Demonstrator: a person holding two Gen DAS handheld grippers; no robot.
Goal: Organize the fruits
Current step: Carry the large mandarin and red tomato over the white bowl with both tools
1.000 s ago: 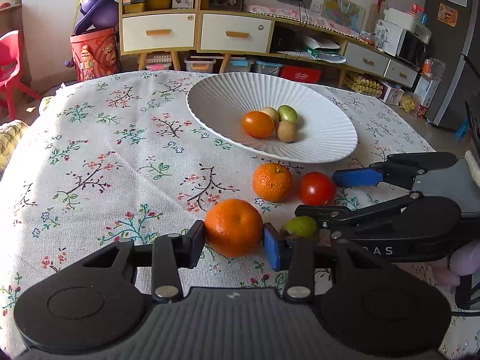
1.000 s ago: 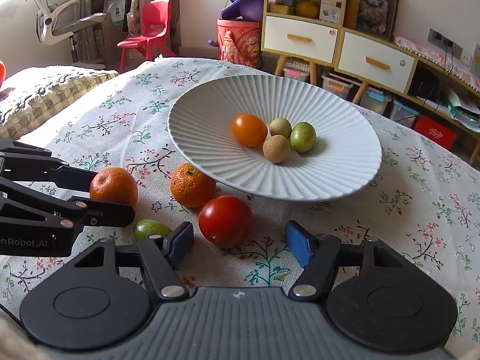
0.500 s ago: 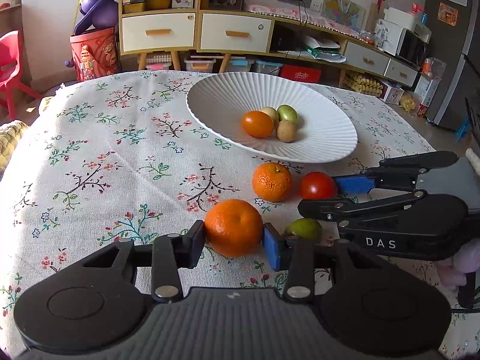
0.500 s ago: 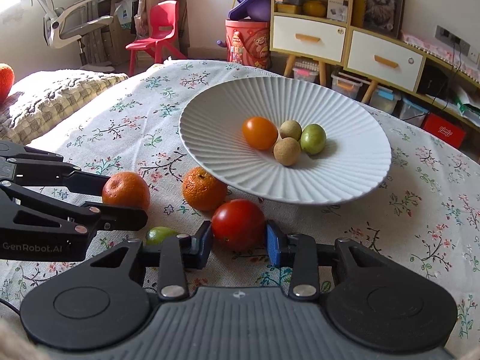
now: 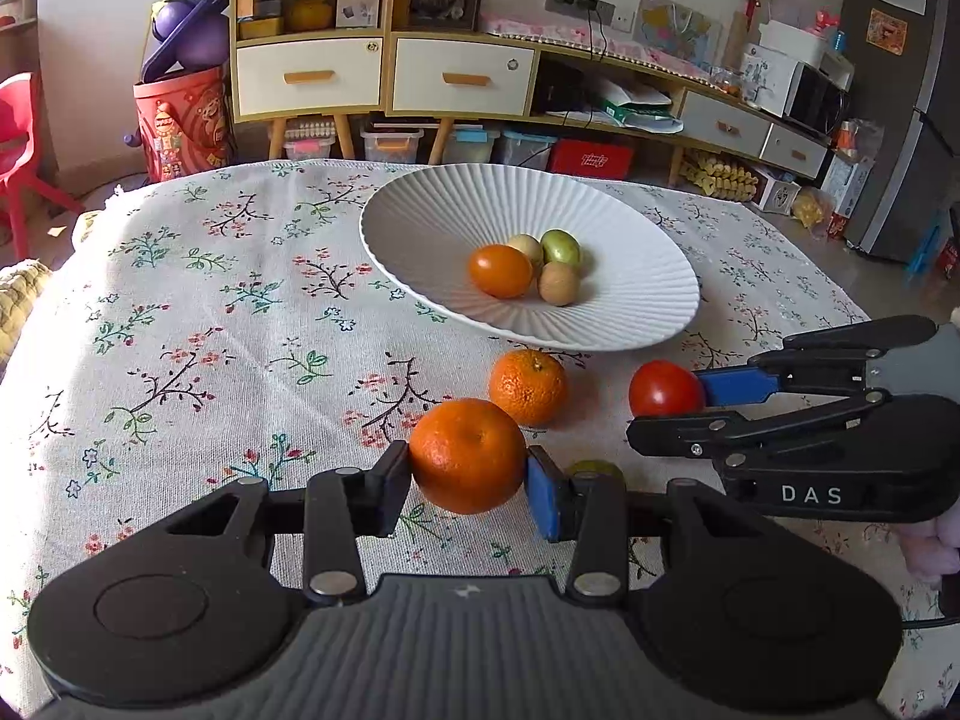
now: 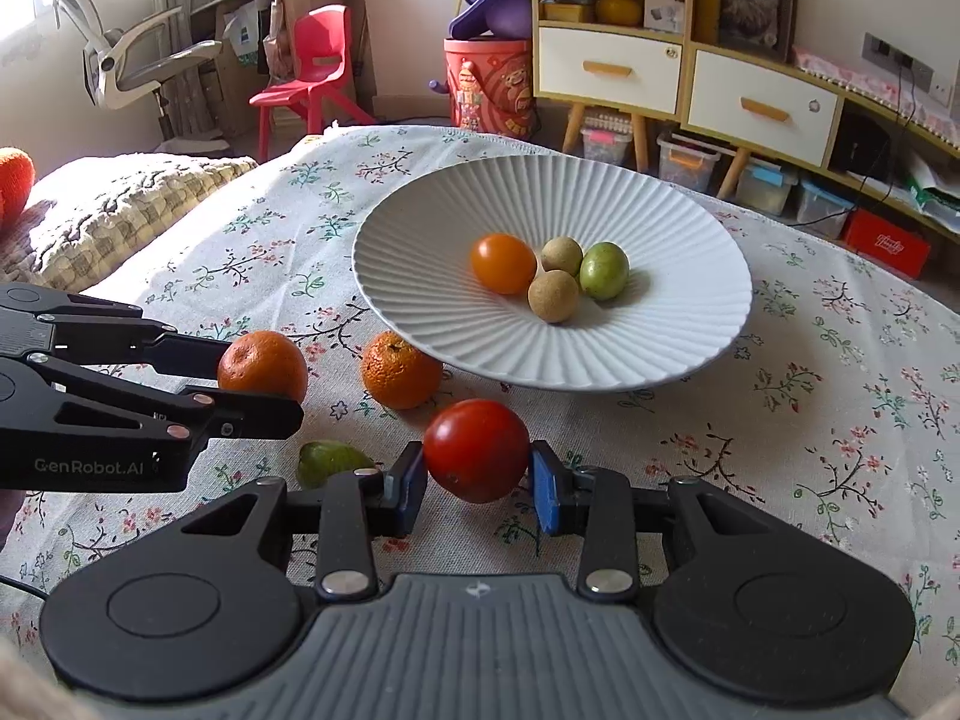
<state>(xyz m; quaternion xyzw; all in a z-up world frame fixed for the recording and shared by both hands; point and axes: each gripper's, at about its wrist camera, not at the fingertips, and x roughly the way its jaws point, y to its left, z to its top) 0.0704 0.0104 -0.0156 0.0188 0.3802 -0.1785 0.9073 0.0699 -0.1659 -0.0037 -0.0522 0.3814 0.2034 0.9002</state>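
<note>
My left gripper (image 5: 468, 480) is shut on an orange tangerine (image 5: 467, 455), held just above the floral tablecloth. My right gripper (image 6: 477, 480) is shut on a red tomato (image 6: 477, 449), also lifted slightly. The tomato (image 5: 663, 387) and the right gripper show at the right of the left wrist view. A second tangerine (image 5: 527, 385) (image 6: 400, 369) and a small green fruit (image 6: 330, 461) (image 5: 594, 469) lie on the cloth. The white ribbed plate (image 5: 630, 306) (image 6: 690, 330) holds an orange tomato (image 6: 503, 263), two tan round fruits and a green fruit (image 6: 604, 270).
The table has a floral cloth (image 5: 210, 330). Behind it stand a cabinet with drawers (image 5: 384, 75), a red drum (image 5: 180, 120) and storage boxes. A cushion (image 6: 120, 204) and a red chair (image 6: 318, 60) are to the left.
The right gripper moved onto the tomato and shut on it. Both grippers have lifted their fruit slightly; the plate now appears a little farther off.
</note>
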